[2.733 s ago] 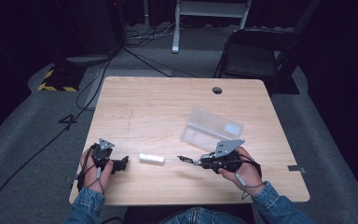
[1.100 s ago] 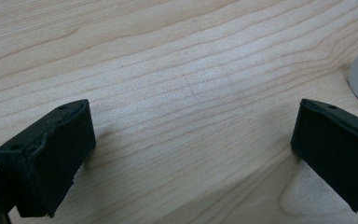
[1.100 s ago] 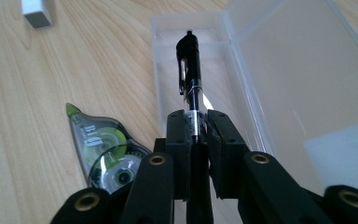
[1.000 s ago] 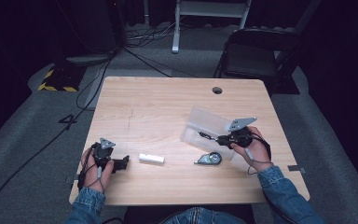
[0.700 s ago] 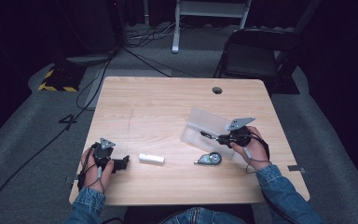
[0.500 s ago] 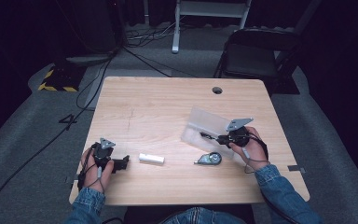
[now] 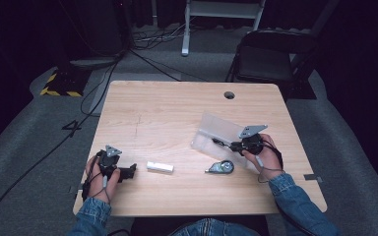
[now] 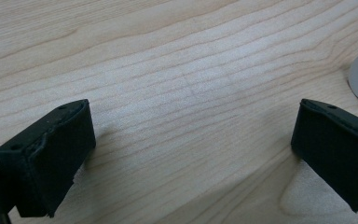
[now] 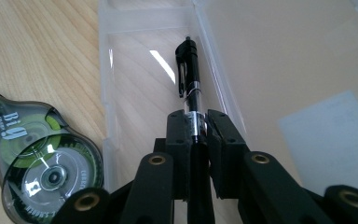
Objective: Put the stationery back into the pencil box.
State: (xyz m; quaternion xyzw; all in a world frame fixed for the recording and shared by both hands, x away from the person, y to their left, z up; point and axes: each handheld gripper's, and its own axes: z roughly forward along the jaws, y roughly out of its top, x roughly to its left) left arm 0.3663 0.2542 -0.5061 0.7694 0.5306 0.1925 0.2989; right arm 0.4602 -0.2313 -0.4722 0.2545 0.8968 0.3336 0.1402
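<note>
My right gripper (image 9: pixel 196 123) is shut on a black pen (image 9: pixel 187 65), held lengthwise over the narrow compartment of an open clear plastic case (image 9: pixel 270 56). From above, that gripper (image 7: pixel 226 144) reaches over the case (image 7: pixel 214 130) at the table's right. A green and grey correction tape dispenser (image 9: pixel 37 158) lies on the wood just left of the case, also seen as the dispenser (image 7: pixel 221 167) in front of the case. My left gripper (image 7: pixel 131 171) rests open at the front left, its jaws wide apart over bare wood (image 8: pixel 186 93). A white eraser (image 7: pixel 159 167) lies just right of it.
The wooden table (image 7: pixel 177 108) has a round cable hole (image 7: pixel 229 95) at its far edge. A black folding chair (image 7: pixel 270 56) stands beyond the right corner. Cables and a yellow-striped box (image 7: pixel 59 83) lie on the floor at the left.
The right gripper with the pen went from the front of the table up to the clear case and left the tape dispenser on the wood. Over the last second it barely moved. The left gripper stayed put.
</note>
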